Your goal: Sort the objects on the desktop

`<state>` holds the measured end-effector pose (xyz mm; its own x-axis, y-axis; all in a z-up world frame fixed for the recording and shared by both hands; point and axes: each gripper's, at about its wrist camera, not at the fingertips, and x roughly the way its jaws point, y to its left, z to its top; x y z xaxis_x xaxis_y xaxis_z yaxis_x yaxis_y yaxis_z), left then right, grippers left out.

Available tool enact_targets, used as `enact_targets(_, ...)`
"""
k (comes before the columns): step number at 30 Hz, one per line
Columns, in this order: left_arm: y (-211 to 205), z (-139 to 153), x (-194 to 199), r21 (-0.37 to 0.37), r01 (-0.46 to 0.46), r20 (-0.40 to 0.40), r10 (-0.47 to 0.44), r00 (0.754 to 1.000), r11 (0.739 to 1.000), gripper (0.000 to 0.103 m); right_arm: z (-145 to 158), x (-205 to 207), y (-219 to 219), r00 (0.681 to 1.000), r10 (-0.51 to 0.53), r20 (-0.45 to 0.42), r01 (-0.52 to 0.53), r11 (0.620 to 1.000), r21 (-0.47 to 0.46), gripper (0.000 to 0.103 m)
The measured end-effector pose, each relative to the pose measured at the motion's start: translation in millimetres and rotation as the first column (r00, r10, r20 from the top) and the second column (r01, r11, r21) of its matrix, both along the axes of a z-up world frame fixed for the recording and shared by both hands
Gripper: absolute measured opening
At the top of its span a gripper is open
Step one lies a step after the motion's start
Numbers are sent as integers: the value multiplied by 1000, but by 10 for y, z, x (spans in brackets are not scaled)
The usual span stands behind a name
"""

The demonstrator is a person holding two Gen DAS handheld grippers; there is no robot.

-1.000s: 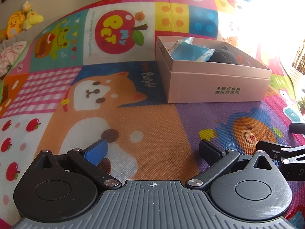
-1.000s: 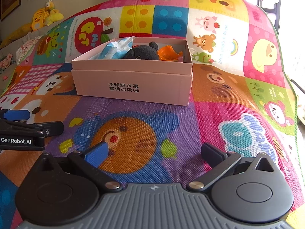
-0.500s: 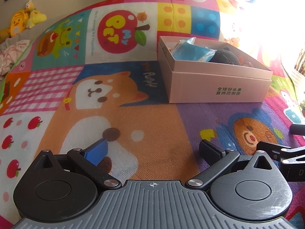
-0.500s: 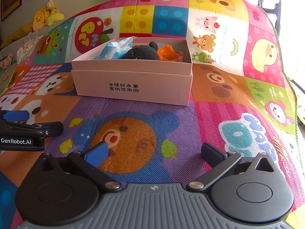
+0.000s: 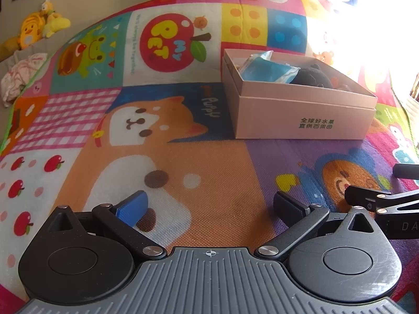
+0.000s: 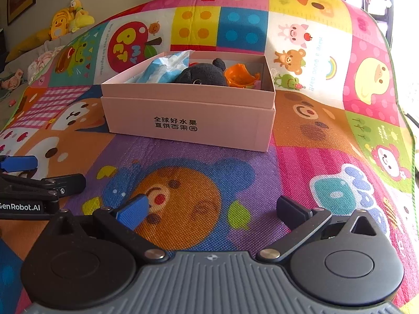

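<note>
Everything you are working with sits on a big, bright cartoon-patterned play mat (image 5: 183,172), a patchwork of animals, apples and coloured squares that fills both of your views. The landmark on it is the open pale pink cardboard box (image 6: 188,120) with dark Chinese lettering on its front wall; it stands flat on the mat, ahead of both of your grippers and well apart from them.

Inside the box, at its left end, lies a crumpled light blue plastic packet (image 6: 167,70). Touching that packet, in the middle of the box, sits a dark grey plush toy with small round ears (image 6: 204,74). At the box's right end, just beside the plush, you have an orange plastic toy (image 6: 239,76), partly hidden behind the front wall.

Your left gripper (image 5: 209,205) hovers in front of the box and to its left, over the orange puppy panel, its fingers spread wide with nothing between them. Your right gripper (image 6: 212,208) sits in front of the box, over the orange bear face, its fingers likewise spread apart and empty.

Far behind the box, past the mat's left edge, yellow plush toys (image 6: 66,19) rest against the wall.
</note>
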<state>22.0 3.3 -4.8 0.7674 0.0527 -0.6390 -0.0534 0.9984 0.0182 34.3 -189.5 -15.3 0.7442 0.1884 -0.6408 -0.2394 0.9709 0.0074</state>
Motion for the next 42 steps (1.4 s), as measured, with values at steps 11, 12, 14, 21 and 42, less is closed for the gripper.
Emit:
enact_targets(11,-13,0,-12,0,0,0,0,1000,1000,103,5,-6,-9,1000,0,0,0,1000,3,103)
enact_targets(12,-1,0,-2,1,0,0,0,1000,1000,103,4,-7,-7,1000,0,0,0,1000,4,103)
enact_targets(14,-6,0,-5,0,0,0,0,1000,1000,103,3,-5,-5,1000,0,0,0,1000,3,103)
enact_targets(21,-1,-2,-1,0,-4,0,4,1000,1000,103,5,18,-4,1000,10,1,-10,1000,3,103)
enact_targets(42,1,-8,7,-2,1,-2,-1,1000,1000,103,1,42,-43,1000,17,-1,-17,1000,3,103)
